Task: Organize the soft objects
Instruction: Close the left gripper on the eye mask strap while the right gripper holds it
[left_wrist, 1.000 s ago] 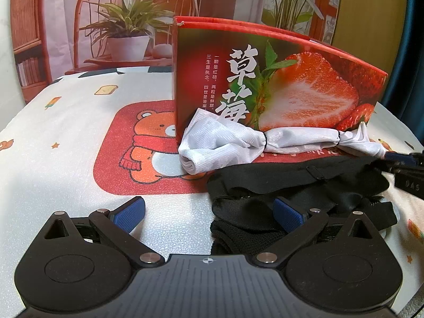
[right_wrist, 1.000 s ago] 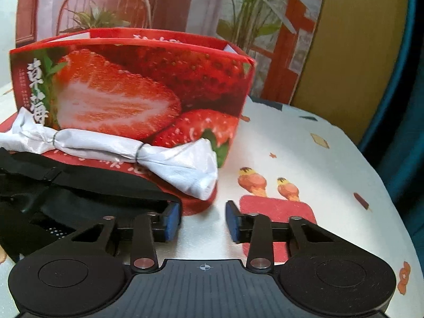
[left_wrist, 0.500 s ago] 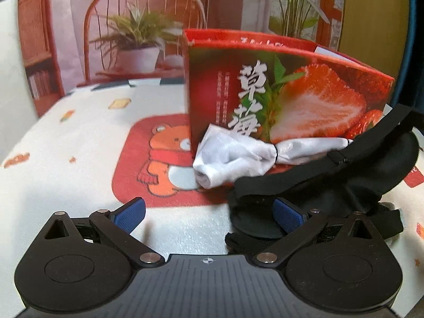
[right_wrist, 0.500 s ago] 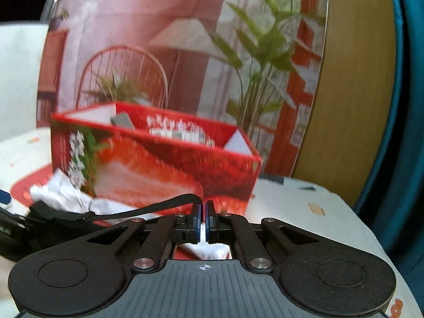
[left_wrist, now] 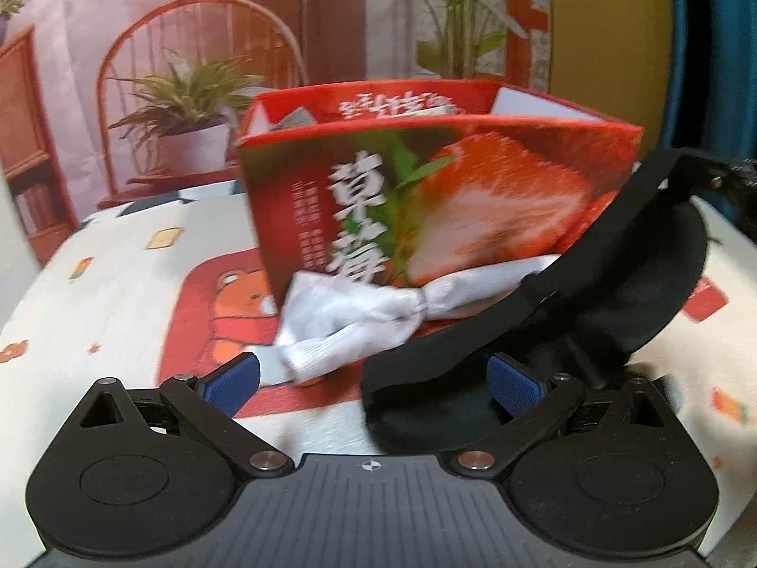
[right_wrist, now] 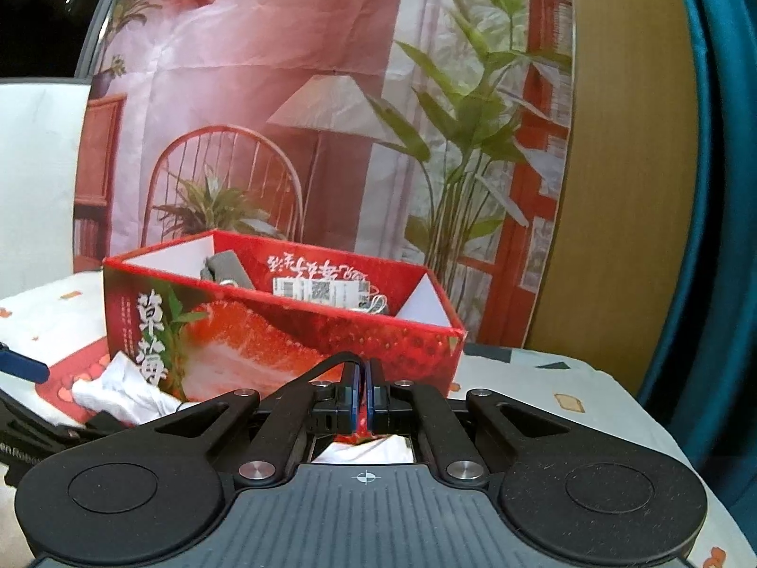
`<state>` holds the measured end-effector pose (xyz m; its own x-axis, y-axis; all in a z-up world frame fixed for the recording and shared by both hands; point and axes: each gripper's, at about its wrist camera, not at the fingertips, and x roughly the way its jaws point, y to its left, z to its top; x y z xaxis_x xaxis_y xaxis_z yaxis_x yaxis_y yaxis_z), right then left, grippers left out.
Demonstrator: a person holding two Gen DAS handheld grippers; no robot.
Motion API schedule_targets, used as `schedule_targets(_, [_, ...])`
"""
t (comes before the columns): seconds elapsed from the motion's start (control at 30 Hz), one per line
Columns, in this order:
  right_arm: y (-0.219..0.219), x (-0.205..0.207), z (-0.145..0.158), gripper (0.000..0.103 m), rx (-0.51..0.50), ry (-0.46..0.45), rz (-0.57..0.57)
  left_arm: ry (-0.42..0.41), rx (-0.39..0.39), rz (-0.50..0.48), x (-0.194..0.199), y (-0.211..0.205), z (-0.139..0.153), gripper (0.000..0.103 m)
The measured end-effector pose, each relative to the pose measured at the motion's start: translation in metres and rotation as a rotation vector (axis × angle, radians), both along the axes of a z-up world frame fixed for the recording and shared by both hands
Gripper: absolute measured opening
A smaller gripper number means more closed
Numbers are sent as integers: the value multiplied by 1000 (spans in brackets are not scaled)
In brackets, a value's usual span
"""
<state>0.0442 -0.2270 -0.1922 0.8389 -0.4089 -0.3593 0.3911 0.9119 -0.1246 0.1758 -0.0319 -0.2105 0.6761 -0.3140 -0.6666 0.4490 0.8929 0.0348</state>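
A black eye mask (left_wrist: 591,312) hangs by its strap, lifted at the right, its lower end near the table. My right gripper (right_wrist: 362,393) is shut on the mask's strap (right_wrist: 326,364), raised in front of the red strawberry box (right_wrist: 284,331). The box (left_wrist: 440,199) is open-topped with small items inside. A white knotted cloth (left_wrist: 378,317) lies on the table against the box front; it also shows in the right wrist view (right_wrist: 123,388). My left gripper (left_wrist: 374,383) is open and empty, low over the table, in front of the cloth and mask.
The table has a white cloth with a red bear mat (left_wrist: 217,312). A printed backdrop (right_wrist: 331,94) stands behind the box. A wooden panel (right_wrist: 624,189) and a teal curtain (right_wrist: 719,189) are at the right.
My right gripper shut on the mask's strap and lifted it up from the table. My left gripper rose and tilted a little, staying open.
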Motion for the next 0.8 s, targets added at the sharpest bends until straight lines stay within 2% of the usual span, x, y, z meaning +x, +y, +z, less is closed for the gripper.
schedule_targets(0.07, [1,-1,1,3,1,-11,2,-2,-3,-22,2,-9,2,103])
schedule_targets(0.17, [2,-3,3,3,-2,-26,11,-19,49,-41,6,-26,1,103])
schedule_targets(0.37, [1,-6,9,3,0,-52,7,-24,85,-78,9,-47,-8,103])
schedule_targets(0.43, [1,-8,10,3,-4,-64,3,-21,99,-31,14,-44,-11,103])
schedule_targets(0.5, [0,-9,12,3,-6,-72,1,4,78,29,21,-36,-13,102])
schedule_targets(0.57, [-1,-11,12,3,-3,-79,-4,11,49,61,26,-28,-14,102])
schedule_targets(0.63, [-4,-12,12,3,5,-85,-8,-7,61,75,28,-26,-15,102])
schedule_targets(0.7, [-6,-12,11,3,14,-82,-19,-21,73,75,28,-26,-16,98])
schedule_targets(0.8, [-7,-13,10,3,16,-80,-27,-15,66,71,28,-26,-18,88])
